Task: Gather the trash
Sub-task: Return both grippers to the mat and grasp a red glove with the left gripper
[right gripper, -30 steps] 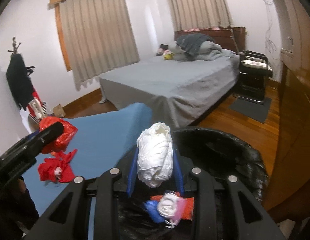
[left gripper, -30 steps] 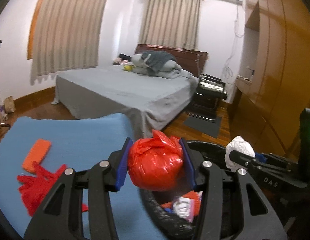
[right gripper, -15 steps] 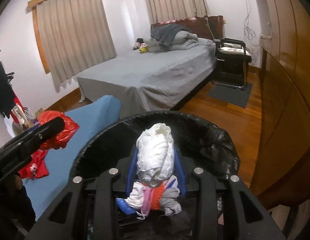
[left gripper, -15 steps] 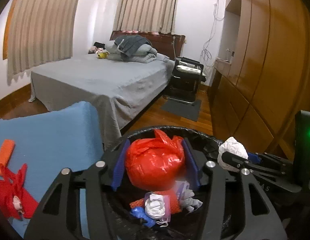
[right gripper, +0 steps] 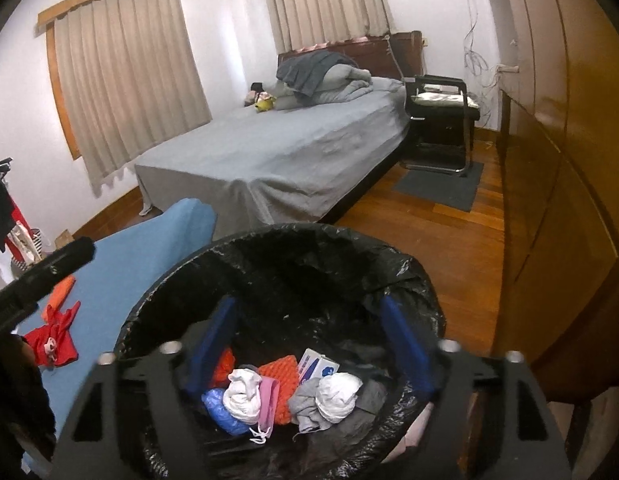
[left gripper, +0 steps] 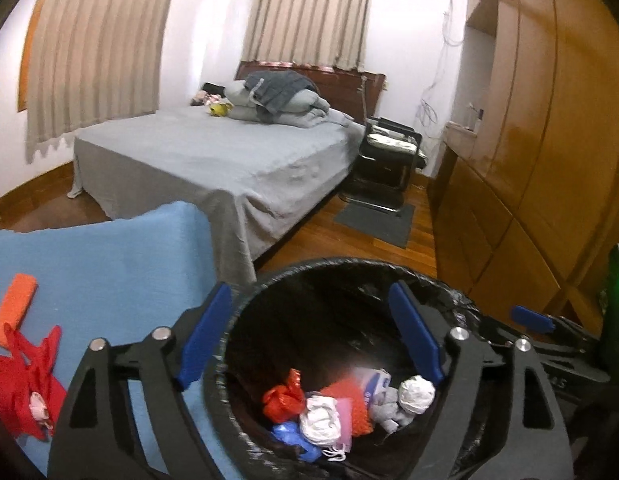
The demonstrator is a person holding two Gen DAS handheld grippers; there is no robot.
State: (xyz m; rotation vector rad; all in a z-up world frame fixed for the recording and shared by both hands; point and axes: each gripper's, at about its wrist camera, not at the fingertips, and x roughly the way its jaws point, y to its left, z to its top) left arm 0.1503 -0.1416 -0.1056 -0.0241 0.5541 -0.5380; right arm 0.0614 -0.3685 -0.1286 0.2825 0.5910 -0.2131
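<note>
We've got both grippers, left (left gripper: 309,332) and right (right gripper: 309,340), spread empty over the bin (right gripper: 413,268), so drops land inside.

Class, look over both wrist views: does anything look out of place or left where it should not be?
Yes. A crumpled red scrap and an orange piece still lie on the blue cloth beside the bin, while the other trash sits inside. Both the left gripper and right gripper hang open and empty.

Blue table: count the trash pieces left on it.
2 on the blue table: an orange piece near its left edge, a red crumpled piece just in front. More may lie out of frame.
</note>
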